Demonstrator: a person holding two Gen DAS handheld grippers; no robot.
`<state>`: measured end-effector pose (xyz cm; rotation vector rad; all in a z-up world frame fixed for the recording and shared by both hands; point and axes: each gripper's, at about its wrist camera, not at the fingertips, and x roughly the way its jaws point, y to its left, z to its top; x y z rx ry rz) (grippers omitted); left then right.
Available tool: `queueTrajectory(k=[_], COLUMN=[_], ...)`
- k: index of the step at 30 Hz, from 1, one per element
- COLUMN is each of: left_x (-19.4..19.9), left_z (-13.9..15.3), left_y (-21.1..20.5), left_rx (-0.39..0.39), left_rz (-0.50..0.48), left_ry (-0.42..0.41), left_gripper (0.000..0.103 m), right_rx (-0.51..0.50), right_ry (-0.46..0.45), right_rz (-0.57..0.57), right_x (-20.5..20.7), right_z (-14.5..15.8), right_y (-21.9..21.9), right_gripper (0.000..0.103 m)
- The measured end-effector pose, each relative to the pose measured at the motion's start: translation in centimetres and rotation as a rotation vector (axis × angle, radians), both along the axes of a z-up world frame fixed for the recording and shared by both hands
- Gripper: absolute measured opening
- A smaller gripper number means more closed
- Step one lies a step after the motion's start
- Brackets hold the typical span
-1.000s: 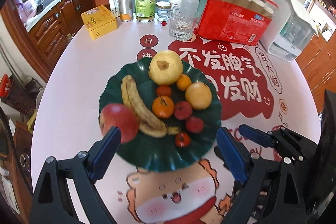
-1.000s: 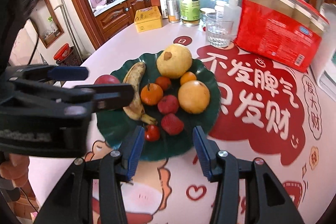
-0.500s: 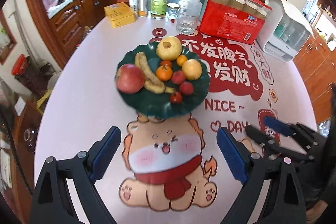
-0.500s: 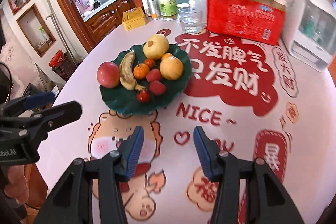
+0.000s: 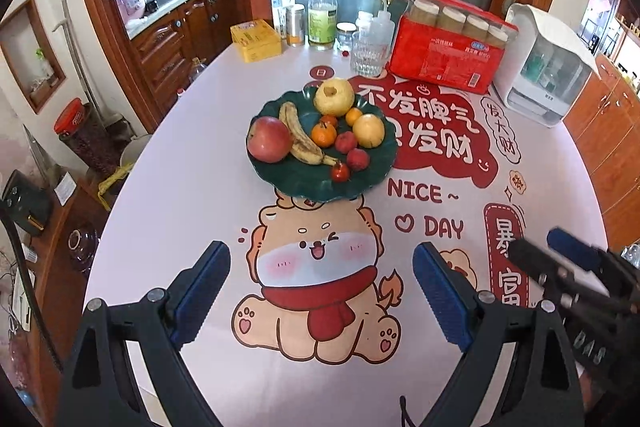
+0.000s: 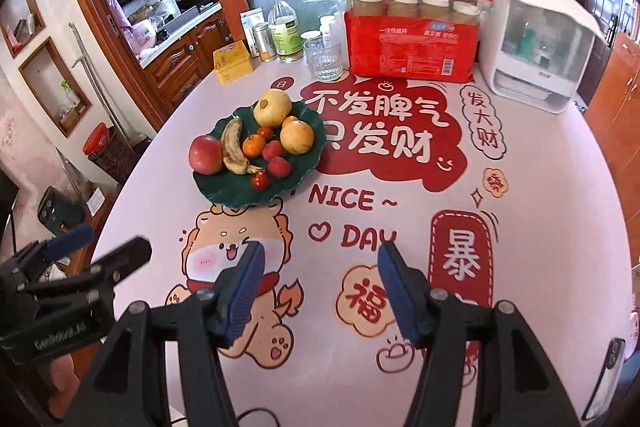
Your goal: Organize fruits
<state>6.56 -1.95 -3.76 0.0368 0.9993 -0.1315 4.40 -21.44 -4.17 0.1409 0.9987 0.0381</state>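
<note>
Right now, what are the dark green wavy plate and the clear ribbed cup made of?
The dark green wavy plate looks like glossy glazed ceramic or plastic: it shines, with leaf-like ridges; I can't tell which. The clear ribbed cup seems glass, maybe clear plastic: you see through it.

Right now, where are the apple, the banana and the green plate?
apple (image 5: 269, 139), left wrist view, middle of its red skin.
banana (image 5: 300, 141), left wrist view, mid-length.
green plate (image 5: 304, 183), left wrist view, bare near rim.
</note>
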Motion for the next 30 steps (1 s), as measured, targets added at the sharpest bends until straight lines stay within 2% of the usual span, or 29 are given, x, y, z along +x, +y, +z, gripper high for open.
queueTrajectory(k=[8, 30], left_x=[-0.6, -1.1], left_z=[0.7, 1.5], left_y=[-0.4, -1.3], left_rx=[0.0, 0.026], left_rz=[-0.003, 0.003], left_ry=[-0.002, -0.028], left_gripper=[0.092, 0.092], right_rx=[-0.066, -0.067], right_ry=[-0.077, -0.079], right_rz=[0.008, -0.003], right_x=[-1.3, -1.7], right_z=[1.9, 2.5], right_y=[0.8, 0.7], right_gripper=[0.064, 0.065])
